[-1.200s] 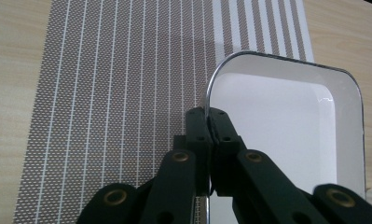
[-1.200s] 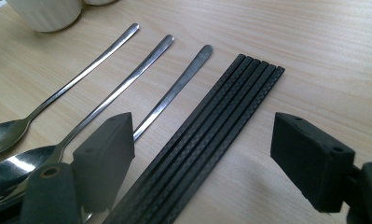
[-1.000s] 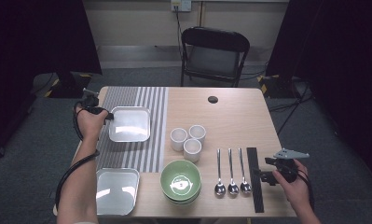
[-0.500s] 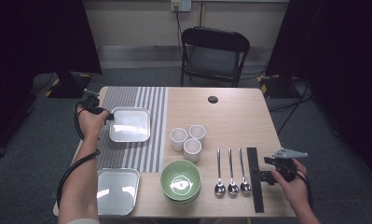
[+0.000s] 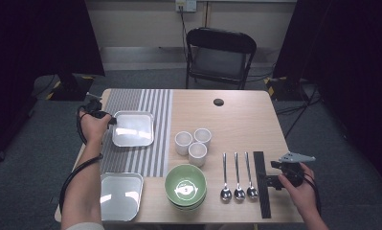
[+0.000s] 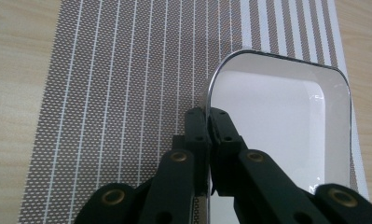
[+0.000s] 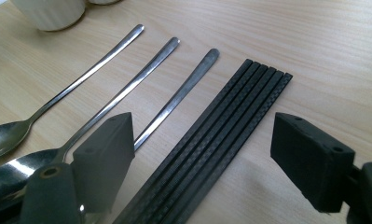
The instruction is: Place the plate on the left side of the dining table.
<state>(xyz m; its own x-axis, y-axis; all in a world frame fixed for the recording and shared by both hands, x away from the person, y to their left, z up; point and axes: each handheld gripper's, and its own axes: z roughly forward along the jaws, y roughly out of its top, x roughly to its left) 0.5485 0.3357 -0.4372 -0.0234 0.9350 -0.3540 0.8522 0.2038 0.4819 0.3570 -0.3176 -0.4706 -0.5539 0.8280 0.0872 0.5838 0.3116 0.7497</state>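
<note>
My two grippers are black. The left gripper (image 6: pixel 207 122) has linked bars pinned with brass-coloured rivets and small dark screws near the tips. The right gripper (image 7: pixel 202 154) has blocky matte pads (screw holes in each) and a grey three-cornered plate on top. Black cables trail along both bare forearms.

Left tool (image 6: pixel 207 122) pinches the metal tray (image 6: pixel 286 135) rim over the striped mat (image 6: pixel 123 88)

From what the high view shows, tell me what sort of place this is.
Probably a recording studio or lab set up as a dining table: black curtains flank a light wooden table laid with three steel spoons, a black folding chair behind it, cables on grey carpet.
</note>
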